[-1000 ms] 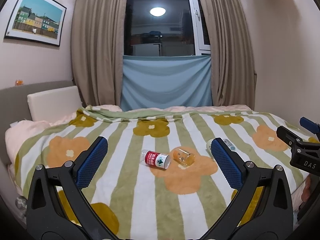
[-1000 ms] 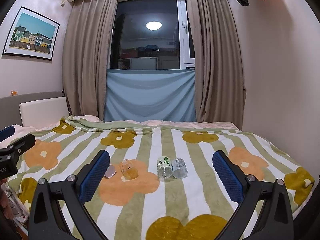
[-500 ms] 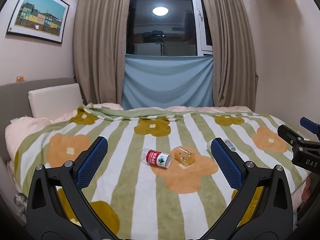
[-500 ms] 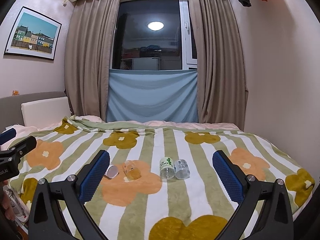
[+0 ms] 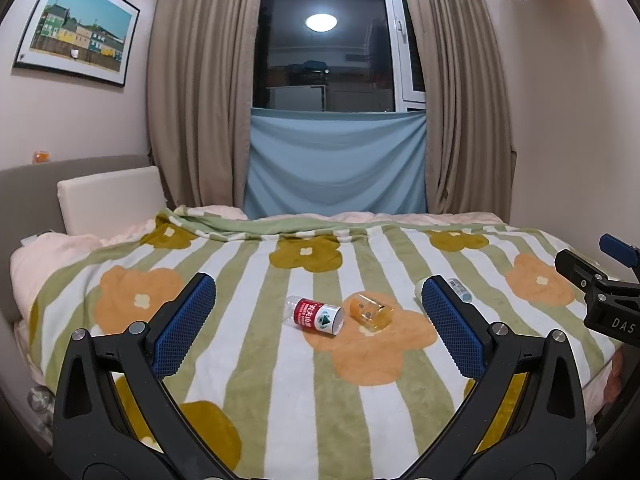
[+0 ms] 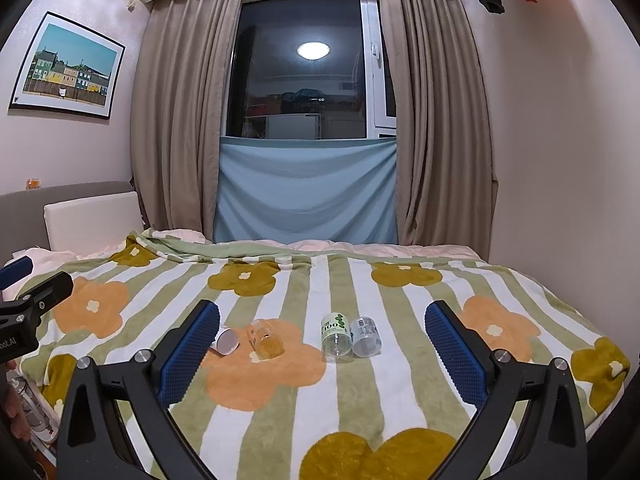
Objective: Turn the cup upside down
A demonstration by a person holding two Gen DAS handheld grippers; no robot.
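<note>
Several small cups lie on their sides on the flowered blanket (image 5: 280, 400). A red-labelled cup (image 5: 316, 316) and an amber clear cup (image 5: 370, 312) lie beyond my left gripper (image 5: 317, 281), which is open and holds nothing. A blue-labelled cup (image 5: 458, 290) peeks out behind its right finger. In the right wrist view the amber cup (image 6: 265, 338), a green-labelled cup (image 6: 337, 338) and the blue-labelled cup (image 6: 365, 337) lie ahead of my open, empty right gripper (image 6: 322, 306). The red-labelled cup (image 6: 226, 342) is half hidden by its left finger.
The bed fills the room up to the curtained window (image 5: 326, 40). A headboard with a white cushion (image 5: 108, 196) stands at the left and a bare wall at the right. Clear bottles (image 5: 40, 400) stand on the floor by the bed's left side. A hand (image 6: 16, 420) shows at the lower left.
Both views have shifted very slightly. The cups have not moved on the blanket and both grippers stay open.
</note>
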